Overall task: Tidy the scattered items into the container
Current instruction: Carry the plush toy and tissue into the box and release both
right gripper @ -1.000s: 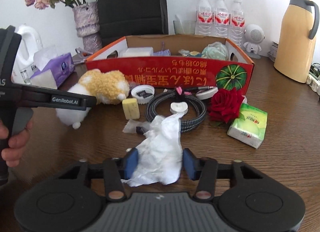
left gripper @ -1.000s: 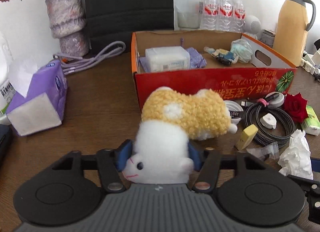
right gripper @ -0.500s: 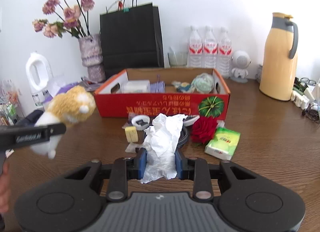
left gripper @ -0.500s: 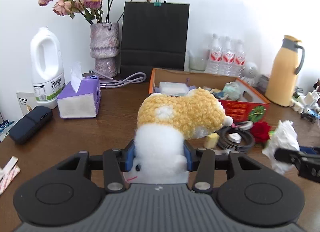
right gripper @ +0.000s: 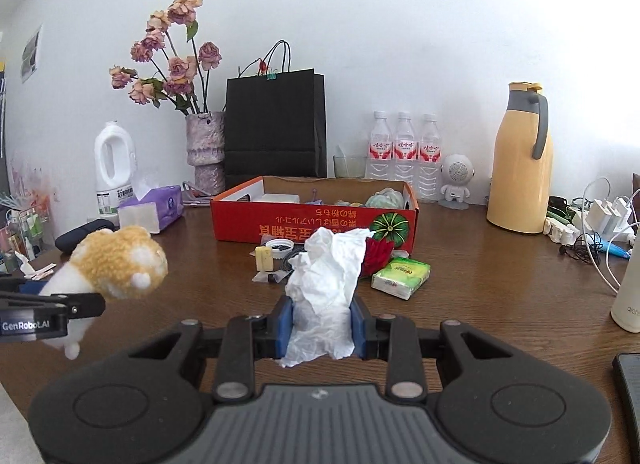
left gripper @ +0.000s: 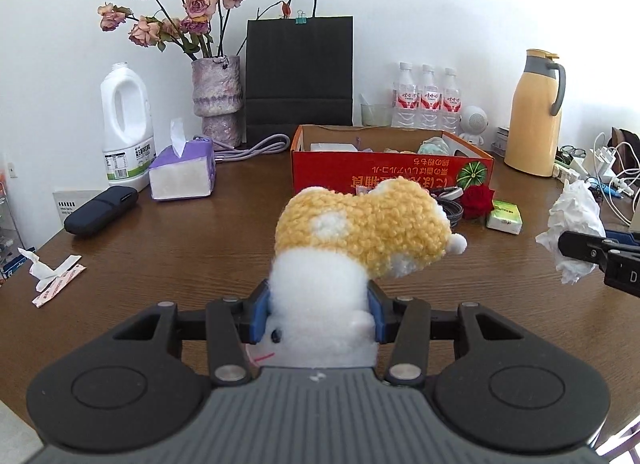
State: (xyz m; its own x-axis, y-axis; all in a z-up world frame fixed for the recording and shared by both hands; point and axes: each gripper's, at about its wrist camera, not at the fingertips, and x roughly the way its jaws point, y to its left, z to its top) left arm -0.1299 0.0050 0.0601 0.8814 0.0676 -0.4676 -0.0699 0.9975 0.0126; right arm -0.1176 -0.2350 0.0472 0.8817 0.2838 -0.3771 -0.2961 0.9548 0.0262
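Note:
My left gripper (left gripper: 318,314) is shut on a yellow and white plush toy (left gripper: 360,228) and holds it in the air, well in front of the red cardboard box (left gripper: 392,176). My right gripper (right gripper: 322,326) is shut on a crumpled white tissue (right gripper: 326,276), also lifted above the table. The box (right gripper: 316,220) holds a white case and several small items. The plush also shows at the left of the right wrist view (right gripper: 120,268), and the tissue at the right of the left wrist view (left gripper: 574,224).
In front of the box lie a red rose (right gripper: 380,254), a green tissue pack (right gripper: 401,272), a yellow block (right gripper: 264,258) and a coiled cable. A purple tissue box (left gripper: 182,174), milk jug (left gripper: 126,128), flower vase (left gripper: 218,98), black bag, bottles and yellow thermos (left gripper: 534,112) stand behind.
Both grippers have risen and pulled back from the box, carrying the plush toy and the tissue up off the table. The right gripper has closed on the tissue.

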